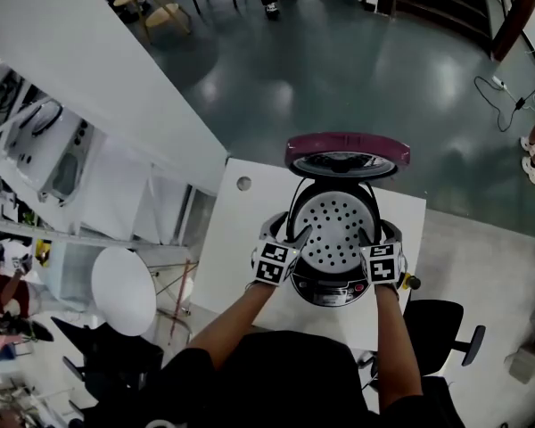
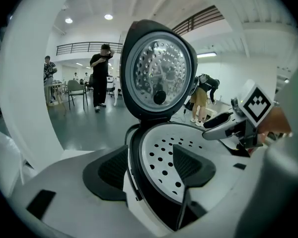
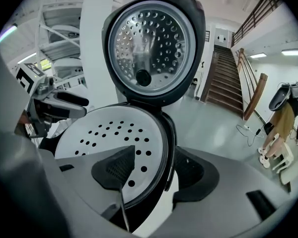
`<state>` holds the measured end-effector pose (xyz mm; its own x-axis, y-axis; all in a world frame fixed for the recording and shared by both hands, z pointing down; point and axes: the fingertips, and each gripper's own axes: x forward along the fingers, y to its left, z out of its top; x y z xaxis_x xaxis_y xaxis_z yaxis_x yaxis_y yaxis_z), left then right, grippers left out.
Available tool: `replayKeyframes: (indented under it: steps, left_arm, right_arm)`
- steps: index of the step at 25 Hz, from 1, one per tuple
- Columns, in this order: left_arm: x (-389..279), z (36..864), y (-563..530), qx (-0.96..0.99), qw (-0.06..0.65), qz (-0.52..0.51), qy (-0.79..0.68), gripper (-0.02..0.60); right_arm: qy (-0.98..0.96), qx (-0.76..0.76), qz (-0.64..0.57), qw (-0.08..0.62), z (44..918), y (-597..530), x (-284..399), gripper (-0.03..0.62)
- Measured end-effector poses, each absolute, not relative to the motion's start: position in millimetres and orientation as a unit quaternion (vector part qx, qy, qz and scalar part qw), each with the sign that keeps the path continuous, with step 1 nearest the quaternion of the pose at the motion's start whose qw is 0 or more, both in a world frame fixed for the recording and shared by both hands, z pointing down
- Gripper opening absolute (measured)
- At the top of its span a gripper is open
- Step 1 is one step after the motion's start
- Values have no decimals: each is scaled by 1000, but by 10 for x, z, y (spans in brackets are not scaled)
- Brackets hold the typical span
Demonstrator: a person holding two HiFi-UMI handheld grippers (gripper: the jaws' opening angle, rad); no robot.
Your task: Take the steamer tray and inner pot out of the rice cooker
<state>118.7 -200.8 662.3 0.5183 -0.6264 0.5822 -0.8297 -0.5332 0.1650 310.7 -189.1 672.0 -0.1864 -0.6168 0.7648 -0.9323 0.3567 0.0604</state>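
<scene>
The rice cooker [image 1: 334,291] stands on the white table with its maroon lid [image 1: 346,154] swung up at the back. The white perforated steamer tray [image 1: 337,226] sits in its mouth and hides the inner pot. My left gripper [image 1: 294,237] is at the cooker's left rim and is open. In the left gripper view the left gripper [image 2: 149,167] straddles that rim, one pad outside and one over the tray [image 2: 164,152]. My right gripper [image 1: 367,237] is open at the right rim. In the right gripper view the right gripper [image 3: 156,170] straddles it likewise, above the tray [image 3: 109,133].
The table [image 1: 250,239] has a small round hole [image 1: 243,184] near its far left corner. A black office chair [image 1: 437,328] stands at the table's right, and a round white stool [image 1: 123,290] to its left. A person [image 2: 100,76] stands on the floor beyond.
</scene>
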Motion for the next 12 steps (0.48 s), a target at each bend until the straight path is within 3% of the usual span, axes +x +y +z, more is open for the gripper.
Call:
replayKeyframes:
  steps: [12]
  left_arm:
    - [1256, 6772, -2106, 843, 192, 278, -418, 262]
  right_arm:
    - [-708, 490, 136, 490, 6954, -1921, 3166, 218]
